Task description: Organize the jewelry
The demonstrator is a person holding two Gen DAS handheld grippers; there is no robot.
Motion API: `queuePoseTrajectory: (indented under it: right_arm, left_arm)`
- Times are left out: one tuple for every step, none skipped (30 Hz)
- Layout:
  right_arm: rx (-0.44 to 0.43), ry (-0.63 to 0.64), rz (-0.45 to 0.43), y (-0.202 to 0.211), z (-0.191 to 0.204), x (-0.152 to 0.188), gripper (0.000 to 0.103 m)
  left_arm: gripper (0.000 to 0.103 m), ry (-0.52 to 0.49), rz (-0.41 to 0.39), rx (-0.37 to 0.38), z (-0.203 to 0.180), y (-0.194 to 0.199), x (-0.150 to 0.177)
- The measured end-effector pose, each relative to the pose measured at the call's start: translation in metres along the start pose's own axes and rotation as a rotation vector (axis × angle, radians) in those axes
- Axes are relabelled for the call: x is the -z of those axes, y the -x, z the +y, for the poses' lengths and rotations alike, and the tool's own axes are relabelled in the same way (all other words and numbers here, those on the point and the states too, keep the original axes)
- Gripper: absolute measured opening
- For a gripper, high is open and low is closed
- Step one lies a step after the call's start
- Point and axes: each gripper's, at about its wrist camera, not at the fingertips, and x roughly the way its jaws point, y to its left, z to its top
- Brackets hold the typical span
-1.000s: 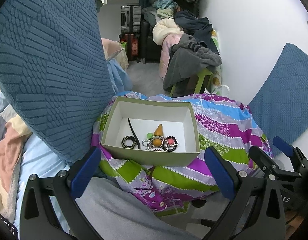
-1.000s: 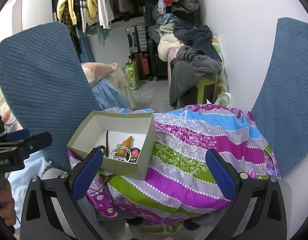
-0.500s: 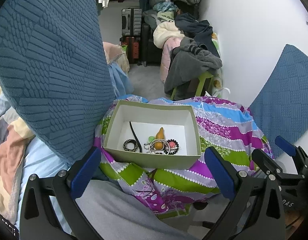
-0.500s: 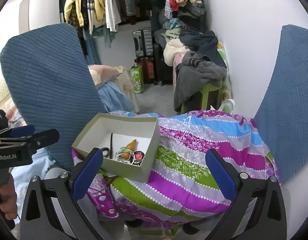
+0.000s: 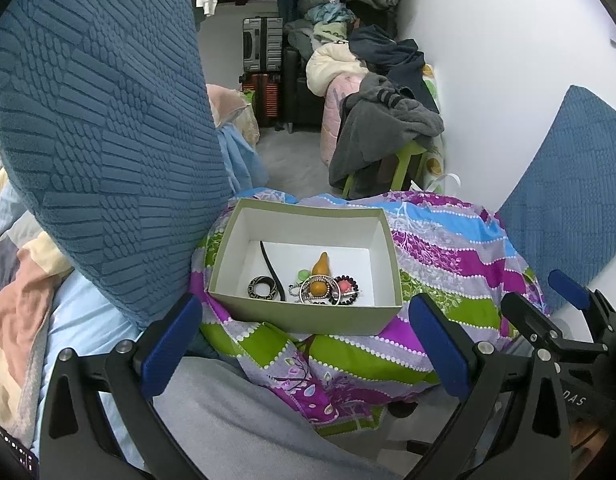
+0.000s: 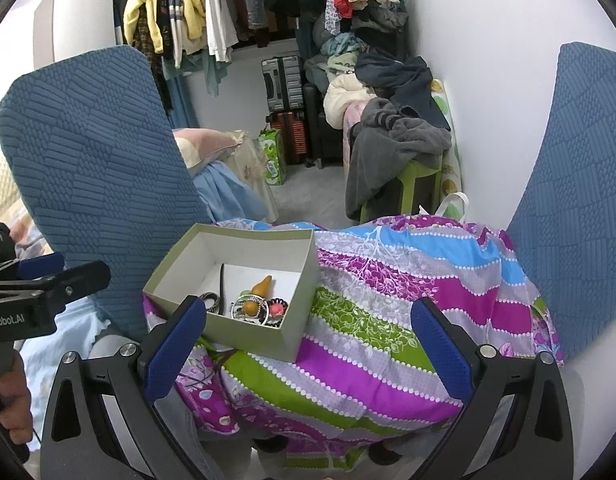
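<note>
Where the left wrist view reaches the right gripper (image 5: 564, 300) at its lower right edge, part of a white print reads "DAS", the rest cut off. Ahead, an olive-green cardboard box with a white inside (image 5: 308, 316) sits on a striped floral quilt (image 5: 448, 248); it holds a black patterned ring (image 5: 263, 287), a black cord (image 5: 272, 270), an orange pear-shaped pendant (image 5: 320, 265) and a tangle of silver and black beaded bracelets (image 5: 328, 290). The left gripper (image 5: 303, 344) is empty, its blue-padded jaws spread wide.

From the right wrist view, the left gripper's body shows "enRobot.AI". The same box lies left of centre on the quilt, jewelry gathered at its near end. The right gripper's jaws stand wide apart, holding nothing.
</note>
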Motion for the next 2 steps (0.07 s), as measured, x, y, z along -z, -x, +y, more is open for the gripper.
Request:
queuePoseTrajectory:
  right_arm:
    - [0.001,0.0,0.0,0.0007,-0.0006,0.0,0.103]
    - [0.001,0.0,0.001,0.0004,-0.001,0.0001,0.103]
  left_arm:
    - [0.102,0.001,0.001,0.002,0.0,0.0,0.0001]
    - [0.102,0.002,0.002,0.003,-0.0002,0.0001,0.0003]
